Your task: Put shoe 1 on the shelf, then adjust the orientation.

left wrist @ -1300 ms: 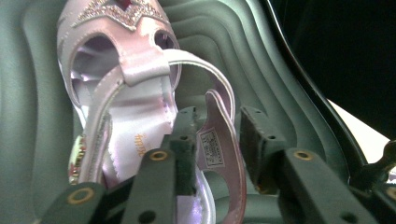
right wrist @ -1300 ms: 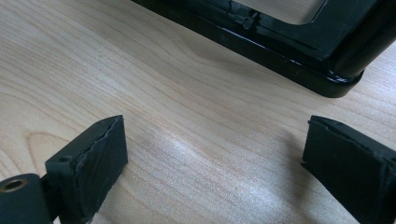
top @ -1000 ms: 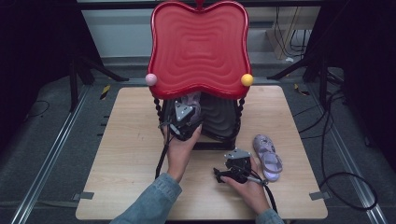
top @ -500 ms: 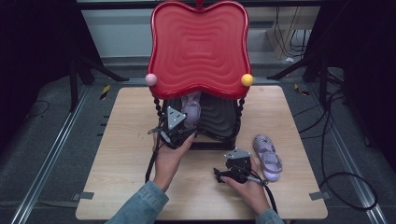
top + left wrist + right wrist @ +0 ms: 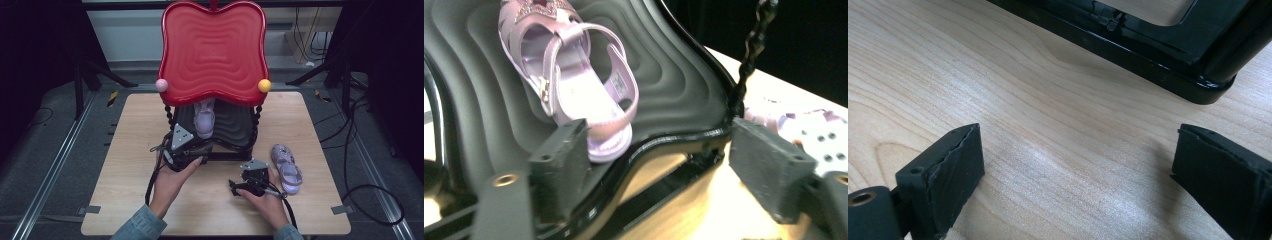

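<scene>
Left claw, just opening, apparently clear of lilac sandal.

Parted tongs over wooden table

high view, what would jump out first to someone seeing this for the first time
The big red wavy shelf top rises at the far middle of the wooden table. Under it, a lilac sandal sits on the black lower shelf, and its twin lies on the table at the right. The left gripper is at the shelf's front edge, its jaws just opened with nothing between them, and the right gripper rests open on the table.
</scene>
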Available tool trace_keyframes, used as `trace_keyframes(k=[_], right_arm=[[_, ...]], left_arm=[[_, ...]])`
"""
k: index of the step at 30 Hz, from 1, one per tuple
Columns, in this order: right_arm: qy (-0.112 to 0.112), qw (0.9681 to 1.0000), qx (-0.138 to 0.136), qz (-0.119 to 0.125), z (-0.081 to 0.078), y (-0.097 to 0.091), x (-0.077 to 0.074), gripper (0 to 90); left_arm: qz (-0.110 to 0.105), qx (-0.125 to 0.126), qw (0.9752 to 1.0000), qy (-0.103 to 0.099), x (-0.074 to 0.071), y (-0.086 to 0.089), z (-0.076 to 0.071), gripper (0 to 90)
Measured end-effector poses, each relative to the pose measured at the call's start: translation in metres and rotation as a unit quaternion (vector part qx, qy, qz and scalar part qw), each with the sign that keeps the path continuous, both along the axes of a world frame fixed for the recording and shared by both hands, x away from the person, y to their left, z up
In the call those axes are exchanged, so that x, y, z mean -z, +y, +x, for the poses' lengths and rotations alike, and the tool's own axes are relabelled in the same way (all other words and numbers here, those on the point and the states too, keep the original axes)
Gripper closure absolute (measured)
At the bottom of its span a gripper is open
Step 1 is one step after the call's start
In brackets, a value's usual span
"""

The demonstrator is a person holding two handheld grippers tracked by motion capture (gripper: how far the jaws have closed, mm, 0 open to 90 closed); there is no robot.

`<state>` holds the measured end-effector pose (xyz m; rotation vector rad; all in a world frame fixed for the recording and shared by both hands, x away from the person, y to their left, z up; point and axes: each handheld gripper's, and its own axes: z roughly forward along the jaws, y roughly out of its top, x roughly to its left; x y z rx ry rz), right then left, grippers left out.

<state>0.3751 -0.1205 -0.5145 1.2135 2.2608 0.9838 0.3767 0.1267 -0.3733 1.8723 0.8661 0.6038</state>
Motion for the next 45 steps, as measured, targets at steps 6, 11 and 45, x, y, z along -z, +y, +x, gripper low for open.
trace_keyframes(k=[6, 11, 45], right_arm=[[0.005, 1.0, 0.007, -0.002, -0.002, 0.001, -0.002, 10.6], [-0.013, 0.9998, 0.006, -0.011, -0.014, -0.005, -0.033, 21.1], [0.191, 0.9718, 0.118, -0.072, 0.014, -0.152, -0.083, 64.9]], left_arm=[[0.0, -0.001, 0.9999, 0.012, 0.012, 0.02, -0.015, 12.7], [0.022, -0.041, 0.9981, 0.041, 0.055, 0.055, -0.015, 9.2], [0.07, -0.111, 0.9876, 0.086, 0.114, 0.103, 0.004, 10.2]])
